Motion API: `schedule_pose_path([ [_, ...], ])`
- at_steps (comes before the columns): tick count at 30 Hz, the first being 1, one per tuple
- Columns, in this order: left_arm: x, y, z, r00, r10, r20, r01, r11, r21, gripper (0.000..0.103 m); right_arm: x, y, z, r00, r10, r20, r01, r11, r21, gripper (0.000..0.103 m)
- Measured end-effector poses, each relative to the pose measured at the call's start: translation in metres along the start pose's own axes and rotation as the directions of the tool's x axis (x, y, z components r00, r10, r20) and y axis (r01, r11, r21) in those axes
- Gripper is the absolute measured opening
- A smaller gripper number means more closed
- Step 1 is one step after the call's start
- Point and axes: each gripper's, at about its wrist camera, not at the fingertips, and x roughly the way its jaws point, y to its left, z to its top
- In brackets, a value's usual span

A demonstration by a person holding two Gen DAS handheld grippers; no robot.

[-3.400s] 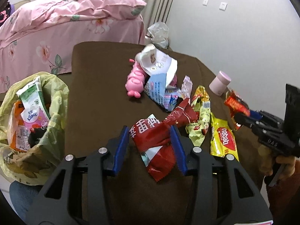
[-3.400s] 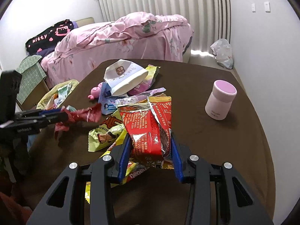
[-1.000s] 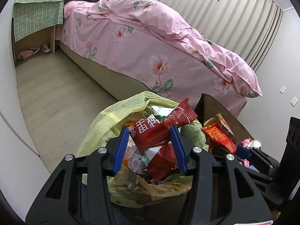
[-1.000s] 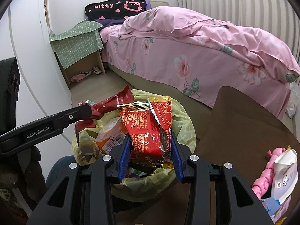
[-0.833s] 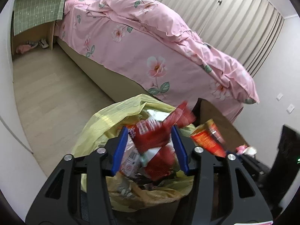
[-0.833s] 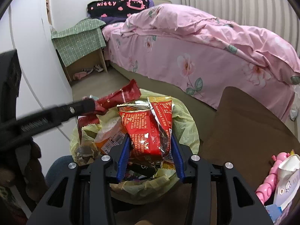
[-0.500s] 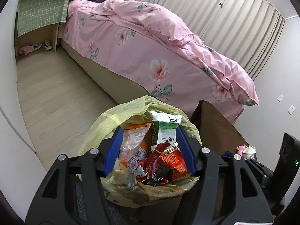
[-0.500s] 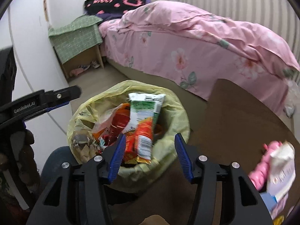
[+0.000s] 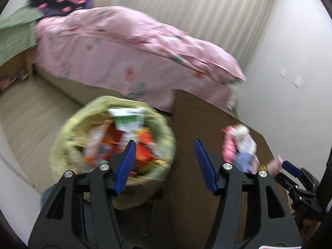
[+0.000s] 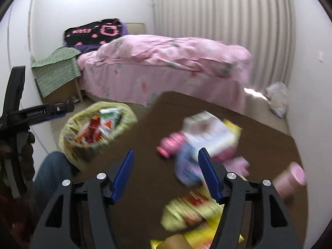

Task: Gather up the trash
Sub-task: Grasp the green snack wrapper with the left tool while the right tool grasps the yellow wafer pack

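A bin lined with a yellow bag point(image 9: 68, 145) stands left of the brown table point(image 9: 197, 112), full of wrappers and a green-white carton point(image 9: 128, 120). My left gripper point(image 9: 165, 161) is open and empty, above the bin's right rim. My right gripper point(image 10: 166, 170) is open and empty over the table point(image 10: 145, 166). The bin point(image 10: 70, 128) is to its far left. Yellow and red wrappers point(image 10: 193, 209) lie on the table below its right finger. A white and blue package point(image 10: 209, 132) and a pink toy point(image 10: 172, 143) lie beyond. Both views are blurred.
A pink cup point(image 10: 290, 180) stands at the table's right. A bed with a pink quilt point(image 10: 166, 62) is behind the table. A green-covered side table point(image 10: 56, 70) stands at the left. A white plastic bag point(image 10: 278, 97) lies on the floor by the wall.
Both grippers have opened and dropped their red wrappers into the bin. Both have since swung right, from the bin toward the table.
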Motion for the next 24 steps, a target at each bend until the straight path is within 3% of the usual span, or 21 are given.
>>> schedule_pose_path([
  [3,0.01,-0.048,-0.01,0.997,-0.069,-0.045,0.075,0.986,0.15,0.056,-0.016,-0.031,-0.031,0.998,-0.002,-0.064,0.007,0.997,0.083,0.06],
  [6,0.02,-0.08,-0.022,0.986,-0.133,-0.098,0.151,0.965,0.212,0.056,-0.033,-0.047,-0.056,0.991,-0.108,-0.081,0.113,0.991,0.065,0.06],
  [12,0.037,-0.125,-0.052,0.947,-0.237,-0.216,0.29,0.921,0.26,0.056,-0.04,-0.069,-0.085,0.991,-0.101,-0.088,0.115,0.976,0.184,0.06],
  [14,0.039,-0.143,-0.065,0.924,-0.272,-0.269,0.345,0.896,0.279,0.056,-0.04,-0.072,-0.091,0.982,-0.165,-0.093,0.179,0.968,0.174,0.06],
  [15,0.041,-0.153,-0.072,0.914,-0.28,-0.294,0.366,0.88,0.301,0.056,-0.041,-0.075,-0.092,0.977,-0.19,-0.094,0.204,0.963,0.173,0.06],
  [17,0.043,-0.17,-0.082,0.915,-0.26,-0.309,0.366,0.857,0.362,0.056,-0.047,-0.084,-0.096,0.969,-0.231,-0.09,0.245,0.95,0.193,0.06],
  [20,0.052,-0.194,-0.086,0.914,-0.256,-0.316,0.379,0.816,0.436,0.056,-0.06,-0.097,-0.098,0.967,-0.247,-0.066,0.255,0.933,0.252,0.06],
  [24,0.083,-0.217,-0.085,0.902,-0.244,-0.357,0.4,0.786,0.472,0.056,-0.07,-0.101,-0.1,0.968,-0.244,-0.057,0.25,0.93,0.269,0.06],
])
